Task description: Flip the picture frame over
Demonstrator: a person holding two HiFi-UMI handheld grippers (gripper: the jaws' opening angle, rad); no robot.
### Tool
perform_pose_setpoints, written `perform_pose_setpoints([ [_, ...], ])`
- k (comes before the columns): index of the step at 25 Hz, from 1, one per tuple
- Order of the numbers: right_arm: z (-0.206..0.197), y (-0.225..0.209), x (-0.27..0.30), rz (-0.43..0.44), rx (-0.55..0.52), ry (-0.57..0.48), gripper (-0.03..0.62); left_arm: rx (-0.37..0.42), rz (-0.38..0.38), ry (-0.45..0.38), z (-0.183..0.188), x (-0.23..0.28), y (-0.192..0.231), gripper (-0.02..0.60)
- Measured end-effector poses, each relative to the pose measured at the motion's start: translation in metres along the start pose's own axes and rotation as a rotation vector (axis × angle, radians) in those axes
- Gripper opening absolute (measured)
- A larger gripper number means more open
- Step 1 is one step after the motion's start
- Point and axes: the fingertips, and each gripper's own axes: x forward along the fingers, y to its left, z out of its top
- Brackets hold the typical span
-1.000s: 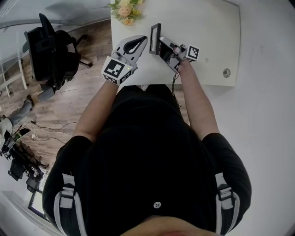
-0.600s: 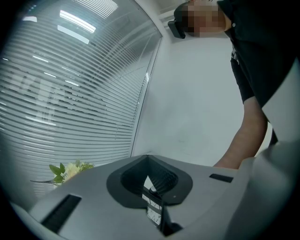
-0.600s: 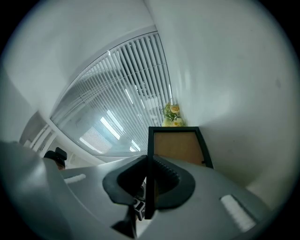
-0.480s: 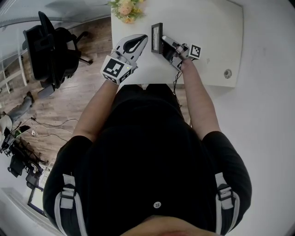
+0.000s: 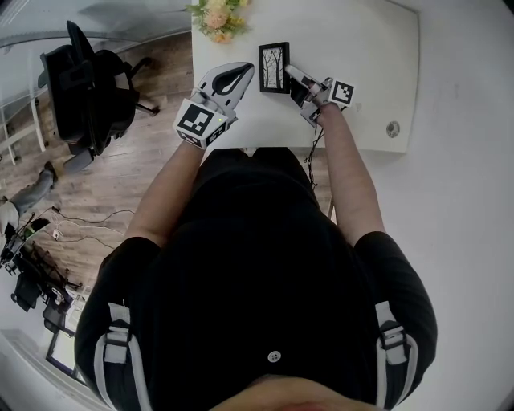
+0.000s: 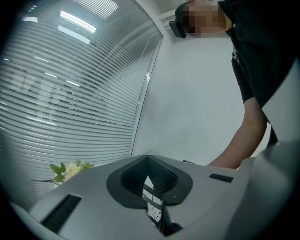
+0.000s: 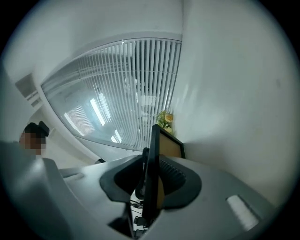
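The picture frame (image 5: 273, 68), black-rimmed with a tree print, lies face up on the white table (image 5: 365, 56). My right gripper (image 5: 291, 76) is at its right edge. In the right gripper view that thin black edge (image 7: 153, 154) stands between the jaws of the right gripper (image 7: 151, 185). The jaws are opening; a gap shows beside the edge on one side. My left gripper (image 5: 243, 72) hovers just left of the frame with its tips together and nothing held. In the left gripper view a sliver of the print (image 6: 153, 202) shows below the left gripper's (image 6: 149, 158) tips.
A bunch of flowers (image 5: 217, 16) stands at the table's far left corner, close to the frame. A round cable hole (image 5: 393, 128) is near the right front edge. An office chair (image 5: 88, 88) stands on the wood floor to the left.
The frame went from standing on edge in the right gripper to lying flat, picture side up. The right gripper shifted slightly right. The left gripper held still.
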Motion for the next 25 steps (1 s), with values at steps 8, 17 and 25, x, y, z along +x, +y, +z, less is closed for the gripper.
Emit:
perform_pose_setpoints([
  [8,-0.002,-0.006,-0.001,-0.153,-0.149,0.055,0.101,0.011,0.001,-0.015,0.007,-0.005,0.0,0.003],
  [17,-0.002,-0.02,-0.009,-0.396,-0.338,0.111,0.147,0.017,0.005,-0.015,0.01,-0.018,0.001,0.003],
  [25,-0.008,-0.041,-0.015,-0.57,-0.514,0.222,0.199,0.017,0.004,-0.021,0.013,-0.024,0.003,0.003],
])
